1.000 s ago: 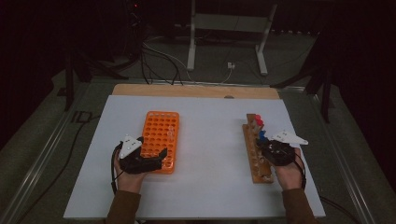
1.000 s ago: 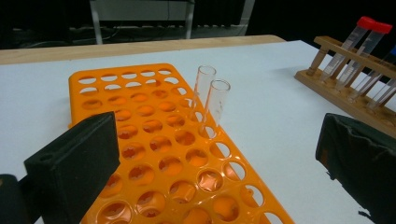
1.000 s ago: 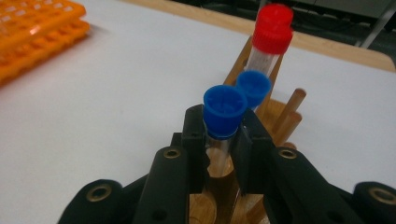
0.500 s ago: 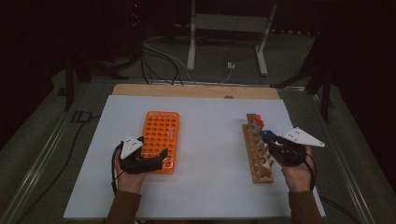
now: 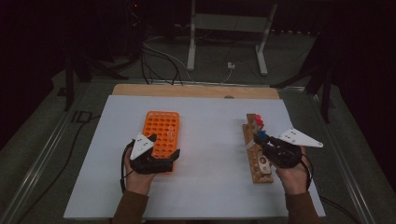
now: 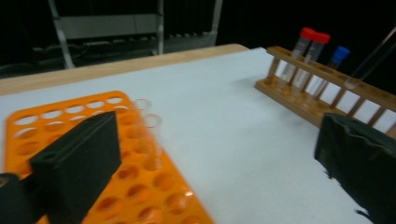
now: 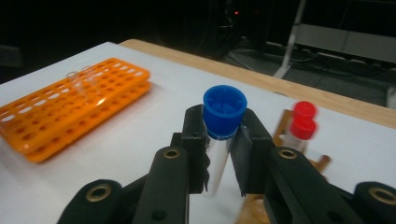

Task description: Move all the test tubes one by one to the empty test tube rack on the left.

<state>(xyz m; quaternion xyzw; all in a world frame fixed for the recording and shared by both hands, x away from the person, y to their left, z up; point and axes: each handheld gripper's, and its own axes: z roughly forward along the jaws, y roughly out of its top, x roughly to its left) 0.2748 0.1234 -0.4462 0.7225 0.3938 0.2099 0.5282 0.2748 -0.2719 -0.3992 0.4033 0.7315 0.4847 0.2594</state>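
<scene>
Two racks stand on the white counter (image 5: 210,186), well apart. The larger is the orange rack (image 5: 161,133) at the left, a flat tray of many round holes with a couple of clear open tubes (image 6: 148,123) standing in it. The wooden rack (image 5: 256,156) at the right is long and narrow, running from near to far; two red-capped tubes (image 5: 258,122) stand at its far end.

The left gripper (image 5: 152,161) sits at the near end of the orange rack, on its left side, its jaws spread wide and grasping nothing; in the left gripper view one jaw hangs over the orange holes and the other over the bare counter.

The right gripper (image 5: 264,140) is above the wooden rack, near its middle. Its jaws are clenched on the blue-capped tube (image 7: 222,135), gripping it just under the cap; the tube stands upright between them, lifted clear of the wooden rack, just near of the red-capped pair.
</scene>
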